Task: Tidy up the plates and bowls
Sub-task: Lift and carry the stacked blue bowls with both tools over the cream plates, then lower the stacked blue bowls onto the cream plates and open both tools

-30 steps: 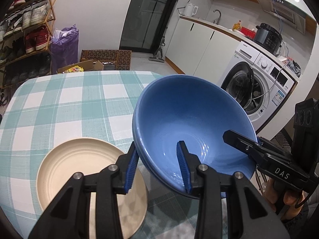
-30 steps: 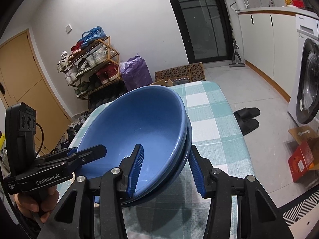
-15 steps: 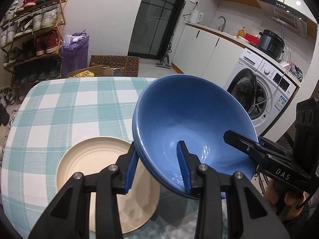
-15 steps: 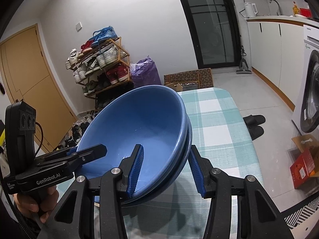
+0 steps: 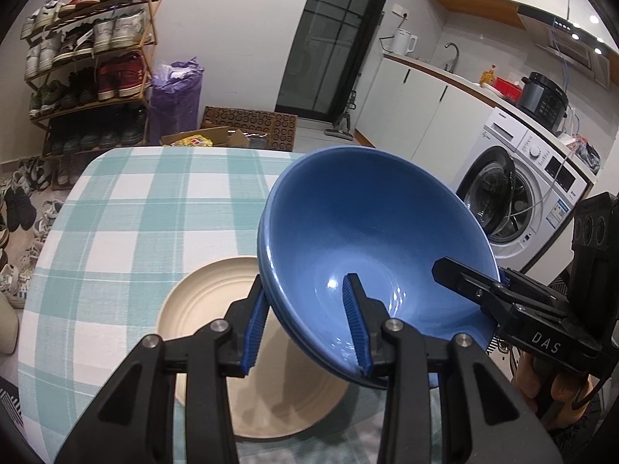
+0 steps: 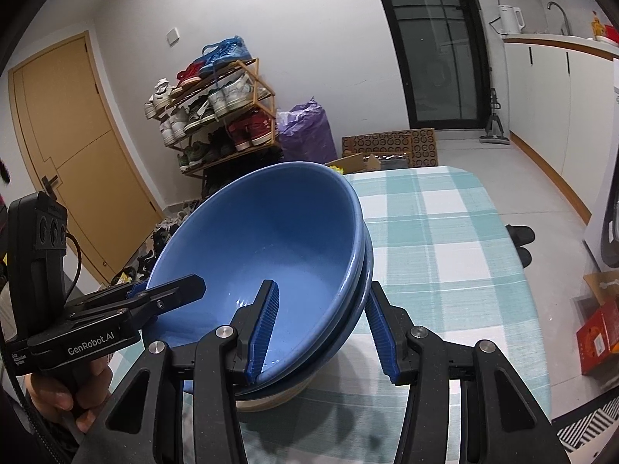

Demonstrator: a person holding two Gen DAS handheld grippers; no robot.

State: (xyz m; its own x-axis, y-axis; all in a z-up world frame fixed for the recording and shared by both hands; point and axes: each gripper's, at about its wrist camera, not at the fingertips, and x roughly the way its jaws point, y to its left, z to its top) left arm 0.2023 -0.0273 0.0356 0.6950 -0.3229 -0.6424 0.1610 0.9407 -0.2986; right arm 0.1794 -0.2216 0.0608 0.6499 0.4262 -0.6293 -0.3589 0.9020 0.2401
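Pinched at opposite rims by the left gripper and right gripper, the seemingly doubled blue bowls could be slipped apart onto the cream plate if tilted further.

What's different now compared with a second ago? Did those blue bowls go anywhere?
The stacked blue bowls, carried by both grippers, have travelled across the checked table and now hang partly over the cream plate, which sat off to the side in the left wrist view before. Unchanged: the left gripper and right gripper stay clamped on opposite rims; nothing was released.
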